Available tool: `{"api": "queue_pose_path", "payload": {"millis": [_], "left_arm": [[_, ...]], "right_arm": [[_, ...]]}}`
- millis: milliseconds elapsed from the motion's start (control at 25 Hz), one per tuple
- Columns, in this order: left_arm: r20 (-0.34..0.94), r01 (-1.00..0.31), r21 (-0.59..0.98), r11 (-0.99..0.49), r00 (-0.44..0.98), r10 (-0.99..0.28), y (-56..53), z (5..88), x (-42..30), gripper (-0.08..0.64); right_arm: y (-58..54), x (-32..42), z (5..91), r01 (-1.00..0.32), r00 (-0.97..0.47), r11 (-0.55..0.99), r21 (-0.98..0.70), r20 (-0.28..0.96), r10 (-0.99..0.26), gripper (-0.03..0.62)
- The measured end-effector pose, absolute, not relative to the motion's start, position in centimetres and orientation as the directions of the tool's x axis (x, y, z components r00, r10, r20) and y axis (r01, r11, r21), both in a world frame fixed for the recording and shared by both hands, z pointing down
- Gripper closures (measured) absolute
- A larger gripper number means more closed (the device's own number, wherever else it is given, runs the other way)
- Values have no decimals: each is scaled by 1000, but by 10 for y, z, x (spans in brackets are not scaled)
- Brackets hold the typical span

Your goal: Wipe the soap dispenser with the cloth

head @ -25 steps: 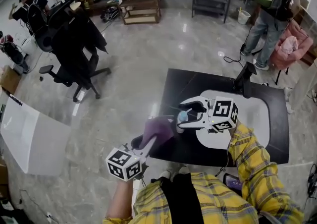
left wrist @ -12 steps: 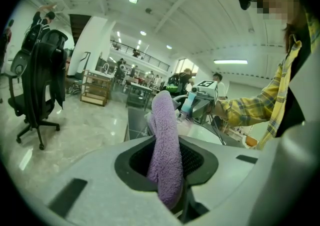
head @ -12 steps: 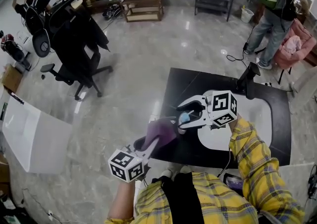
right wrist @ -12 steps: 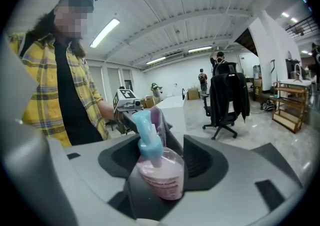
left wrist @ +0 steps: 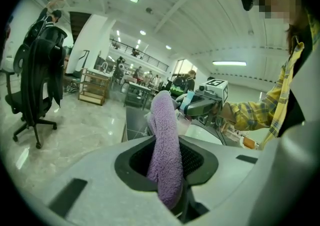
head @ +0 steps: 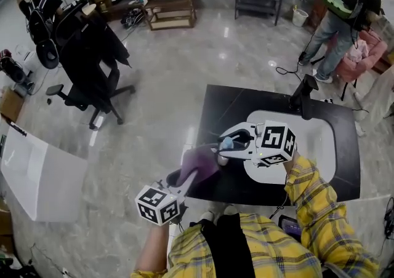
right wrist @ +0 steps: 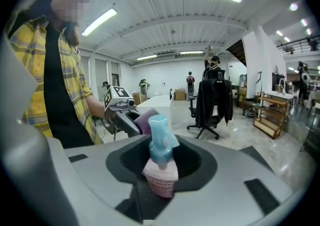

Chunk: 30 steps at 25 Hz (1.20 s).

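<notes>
The soap dispenser (head: 227, 144), a pink bottle (right wrist: 160, 176) with a light blue pump, stands at the black table's left edge. My right gripper (head: 223, 147) reaches in from the right; its jaws have just been closing and now sit shut on the bottle's sides, the pump sticking up between them. My right gripper (right wrist: 161, 185) hides the bottle's base. The purple fluffy cloth (head: 198, 164) hangs upright out of my left gripper (head: 186, 176), which is shut on it just left of the dispenser. In the left gripper view the cloth (left wrist: 165, 150) nearly touches the dispenser (left wrist: 188, 101).
The black table (head: 345, 175) carries a white basin (head: 323, 141) with a black tap (head: 303, 97) at its far side. A black office chair (head: 92, 55) stands on the floor to the left, a white board (head: 37, 175) nearer. A person (head: 338, 12) stands beyond the table.
The right gripper's jaws have drawn in from wide open onto the soap dispenser. Both hands and the cloth stay almost where they were.
</notes>
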State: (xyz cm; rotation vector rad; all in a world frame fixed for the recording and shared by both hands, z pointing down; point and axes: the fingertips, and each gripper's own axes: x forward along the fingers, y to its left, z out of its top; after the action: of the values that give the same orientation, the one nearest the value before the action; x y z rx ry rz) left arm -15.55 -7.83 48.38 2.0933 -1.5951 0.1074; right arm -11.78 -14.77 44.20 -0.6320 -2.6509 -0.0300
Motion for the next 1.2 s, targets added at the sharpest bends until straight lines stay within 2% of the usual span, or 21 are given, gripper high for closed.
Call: {"api": "queue_pose_path", "payload": {"millis": [280,560,840,1200], "left_arm": [[349,-917,348,-196,321,-880,-78,483,-155,483],[351,-916,346,-201,325,-878,-74,483,-156,483],[345,-913,349,-210,333,-877,-72,481,-152,485],[331,-911,366,-192,320,-888,-66,478,-154,483]], "right_arm": [[-152,-119,441,267,-895,963,-31,363,260,469],[-174,-119,441,-51,-936,999,-14,350,-43,469],[-187,-117,440,-336,-892,941,-44,334,-303,469],[-195,-113,440,-577,-785,814,-59,315,-533,468]]}}
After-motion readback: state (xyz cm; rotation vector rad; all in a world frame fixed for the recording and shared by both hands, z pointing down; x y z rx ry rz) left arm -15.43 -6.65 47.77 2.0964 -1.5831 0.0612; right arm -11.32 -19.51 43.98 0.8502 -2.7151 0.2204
